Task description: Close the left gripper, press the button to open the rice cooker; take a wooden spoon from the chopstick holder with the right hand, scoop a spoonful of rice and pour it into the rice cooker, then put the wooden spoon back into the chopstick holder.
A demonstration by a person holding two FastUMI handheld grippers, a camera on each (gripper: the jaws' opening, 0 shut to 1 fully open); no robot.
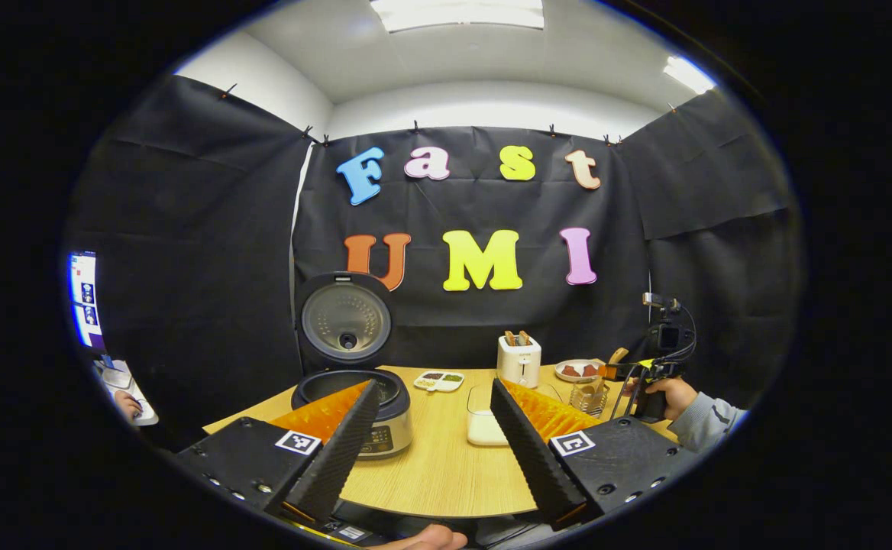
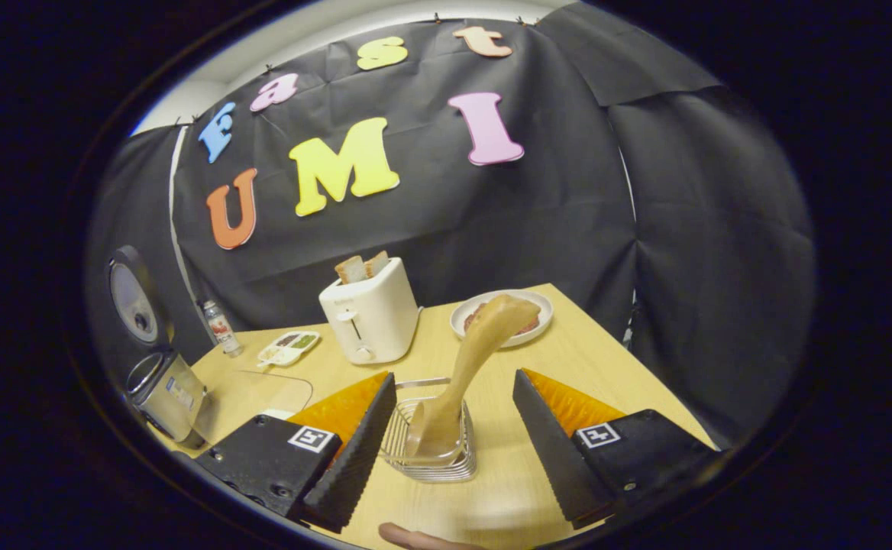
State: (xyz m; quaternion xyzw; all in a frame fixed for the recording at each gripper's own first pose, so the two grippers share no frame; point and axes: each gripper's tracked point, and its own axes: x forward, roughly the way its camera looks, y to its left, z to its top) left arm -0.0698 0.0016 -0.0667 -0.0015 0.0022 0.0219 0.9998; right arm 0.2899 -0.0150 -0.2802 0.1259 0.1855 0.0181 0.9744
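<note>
While right gripper fingers gape, wooden spoon stands between, untouched.

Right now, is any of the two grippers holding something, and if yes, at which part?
Nothing is held. The right gripper is open around the wooden spoon standing in the chopstick holder, not pressing on it. The left gripper is open and empty.

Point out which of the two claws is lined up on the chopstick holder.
The right claw: its open fingers flank the wire chopstick holder holding the wooden spoon. The left claw, also open, faces the open rice cooker and clear container instead.
</note>
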